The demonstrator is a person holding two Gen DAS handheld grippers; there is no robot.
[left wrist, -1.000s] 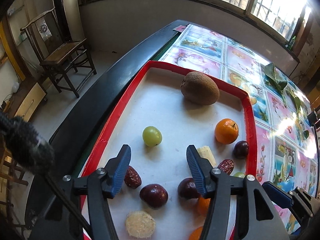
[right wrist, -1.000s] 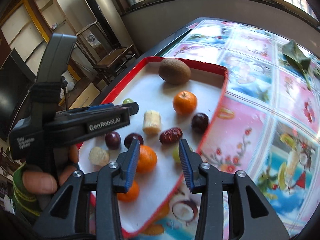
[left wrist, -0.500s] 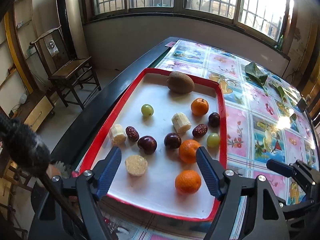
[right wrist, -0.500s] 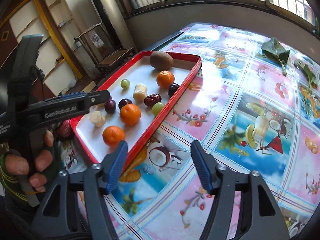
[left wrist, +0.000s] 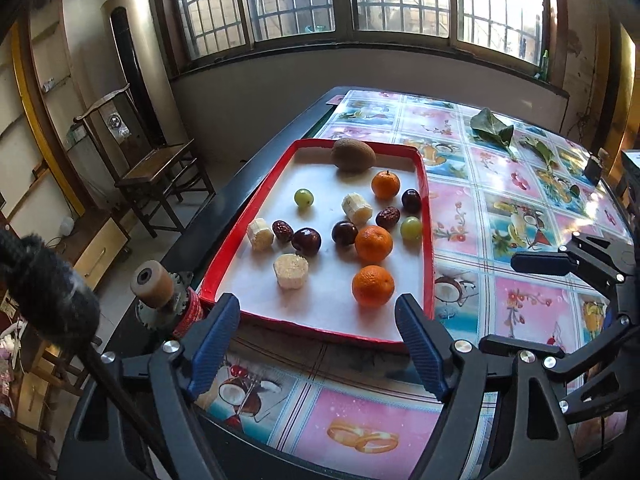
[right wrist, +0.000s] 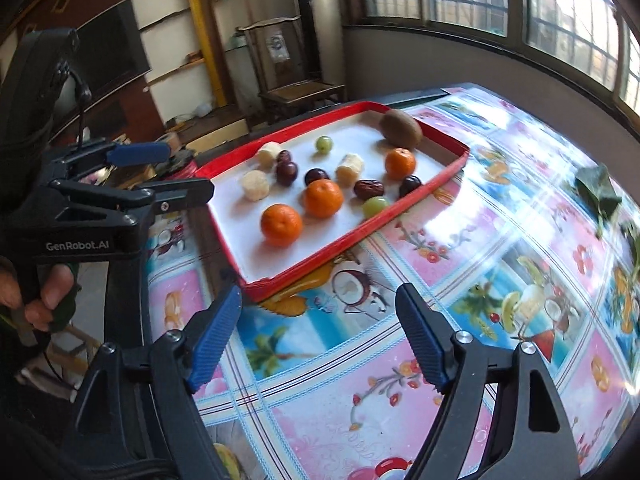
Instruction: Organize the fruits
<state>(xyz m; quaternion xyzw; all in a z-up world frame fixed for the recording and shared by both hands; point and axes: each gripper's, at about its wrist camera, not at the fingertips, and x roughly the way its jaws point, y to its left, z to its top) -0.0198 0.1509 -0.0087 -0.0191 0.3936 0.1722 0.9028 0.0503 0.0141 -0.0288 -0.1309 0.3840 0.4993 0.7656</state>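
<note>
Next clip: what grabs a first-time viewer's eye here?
The red tray at the table's left edge, dotted with fruit: three oranges, the nearest by its near rim, and a brown kiwi at the far end. Both grippers, left and right, hang open and empty short of it.

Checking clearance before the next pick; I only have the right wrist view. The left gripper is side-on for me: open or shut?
Observer: Open. In the left wrist view the left gripper has its fingers spread wide with nothing between them, and it sits at the near edge of the red tray.
Operator: Anything behind it by the tray corner? It blocks that spot for me.
Observer: Yes. A brown roller with a red roll beside it sits by the tray's near left corner, outside the rim. I cannot tell if it touches the tray.
</note>
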